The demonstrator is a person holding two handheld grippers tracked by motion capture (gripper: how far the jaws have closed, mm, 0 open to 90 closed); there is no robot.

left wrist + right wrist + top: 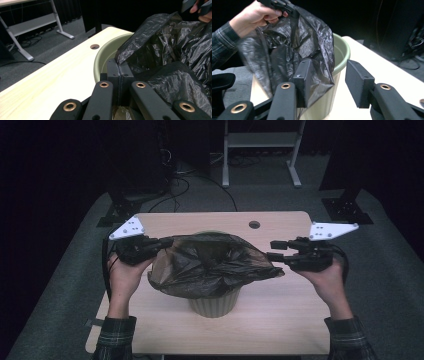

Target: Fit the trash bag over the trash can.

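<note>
Tongs first: our left gripper (161, 243) pinches the bag (210, 265) at its left hem, while our right gripper (274, 250) stands half open, with loose film lying on one pad only. Draped over the bin (215, 304), the bag looks light, limp and slippery, so we judge the hem fold the best hold.

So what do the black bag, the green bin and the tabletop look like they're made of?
Black bag: thin plastic film, glossy, going by its fine crinkles and bright glints. Green bin: probably moulded plastic, matte pale green, with a smooth rolled rim and ribbed sides. Tabletop: light wood or wood-look laminate, with faint straight grain and a smooth finish; which one is hard to say.
</note>
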